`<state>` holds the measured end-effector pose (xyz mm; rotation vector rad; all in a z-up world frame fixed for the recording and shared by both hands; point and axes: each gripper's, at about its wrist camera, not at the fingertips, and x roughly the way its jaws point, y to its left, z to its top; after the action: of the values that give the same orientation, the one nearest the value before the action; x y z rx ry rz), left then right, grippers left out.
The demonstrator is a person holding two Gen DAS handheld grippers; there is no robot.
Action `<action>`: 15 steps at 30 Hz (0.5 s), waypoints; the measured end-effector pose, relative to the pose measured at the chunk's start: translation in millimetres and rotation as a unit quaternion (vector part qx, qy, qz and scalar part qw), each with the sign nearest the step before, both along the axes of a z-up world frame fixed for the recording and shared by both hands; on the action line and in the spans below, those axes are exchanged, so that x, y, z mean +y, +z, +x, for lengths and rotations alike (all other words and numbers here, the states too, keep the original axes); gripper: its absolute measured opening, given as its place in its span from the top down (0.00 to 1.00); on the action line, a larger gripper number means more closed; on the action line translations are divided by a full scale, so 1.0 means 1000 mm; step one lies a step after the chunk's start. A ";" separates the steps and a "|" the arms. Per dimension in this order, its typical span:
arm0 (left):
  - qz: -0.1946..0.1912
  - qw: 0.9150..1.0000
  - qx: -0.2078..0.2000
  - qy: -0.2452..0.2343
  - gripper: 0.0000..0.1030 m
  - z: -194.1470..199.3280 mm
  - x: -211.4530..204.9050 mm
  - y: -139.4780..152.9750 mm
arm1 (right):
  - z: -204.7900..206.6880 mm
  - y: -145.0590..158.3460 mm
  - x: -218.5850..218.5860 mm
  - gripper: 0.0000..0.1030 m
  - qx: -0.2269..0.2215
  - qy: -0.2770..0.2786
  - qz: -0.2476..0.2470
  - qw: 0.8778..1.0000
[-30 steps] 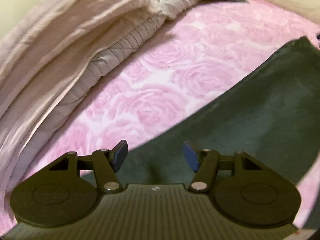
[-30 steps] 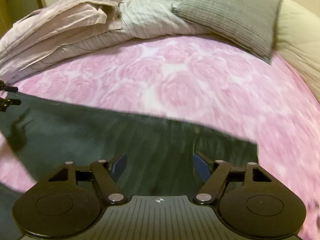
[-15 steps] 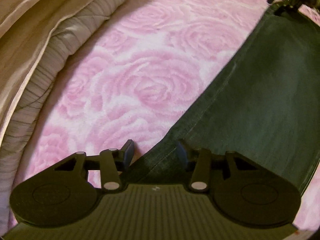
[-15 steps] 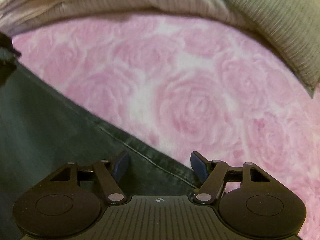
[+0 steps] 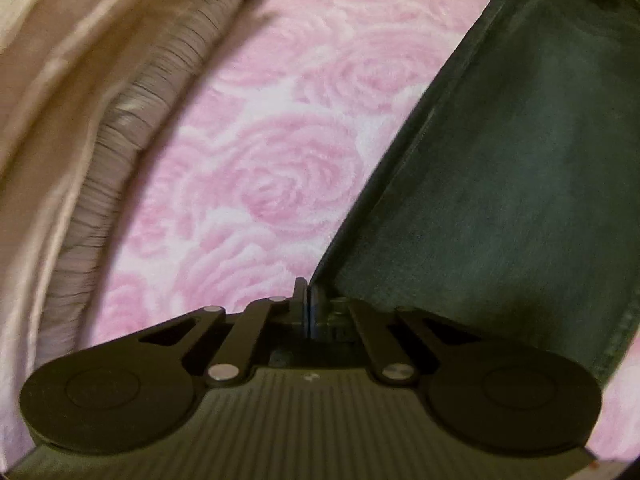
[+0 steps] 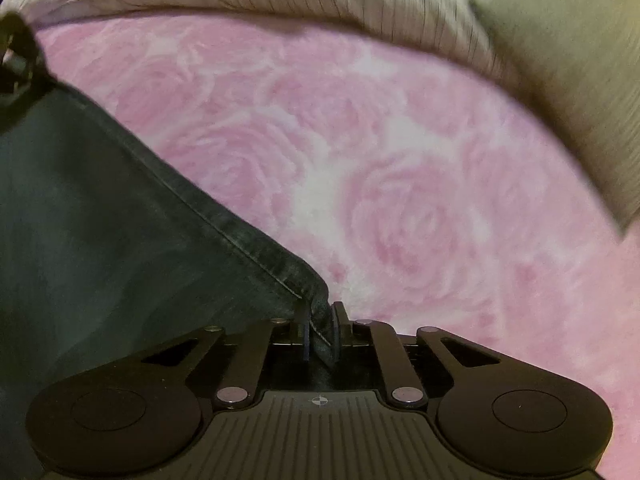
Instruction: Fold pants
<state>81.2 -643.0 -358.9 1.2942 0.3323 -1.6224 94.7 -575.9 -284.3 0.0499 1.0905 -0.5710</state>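
Note:
Dark green-grey pants lie spread on a pink rose-patterned bedspread. My left gripper is shut on the near corner of the pants' edge, and the cloth runs up and to the right from it. In the right wrist view the pants fill the left side, with a stitched hem running diagonally. My right gripper is shut on that hem corner, cloth pinched between its pads. The other gripper shows dark at the far left, at the pants' far corner.
A bunched striped duvet and beige blanket lie along the left of the bedspread. A grey ribbed pillow sits at the upper right in the right wrist view. Pink bedspread stretches beyond the pants.
Both grippers went from open to shut, each pinching a corner of the pants' edge. Both cameras have dropped closer to the bed.

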 end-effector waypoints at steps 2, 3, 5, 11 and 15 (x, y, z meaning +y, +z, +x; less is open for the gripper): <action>-0.033 0.999 -0.001 0.031 1.00 -0.006 0.024 0.023 | -0.013 0.023 0.027 0.95 -0.011 0.013 -0.059 0.998; -0.048 0.997 0.008 0.052 1.00 -0.007 0.039 0.035 | -0.022 0.036 0.042 0.94 -0.018 0.020 -0.087 0.996; -0.081 0.992 0.026 0.099 1.00 -0.015 0.078 0.065 | -0.047 0.061 0.079 0.95 -0.030 0.037 -0.142 0.989; -0.126 0.969 0.052 0.205 1.00 -0.065 0.225 0.125 | -0.152 0.099 0.200 0.94 -0.038 0.062 -0.222 0.972; -0.100 0.958 0.055 0.264 1.00 -0.106 0.317 0.123 | -0.217 0.082 0.270 0.94 -0.013 0.064 -0.190 0.980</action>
<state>-24.8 -325.6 -236.1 0.8679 0.5190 -1.2342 -122.3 -305.7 -202.0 -0.3422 0.9368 -0.6523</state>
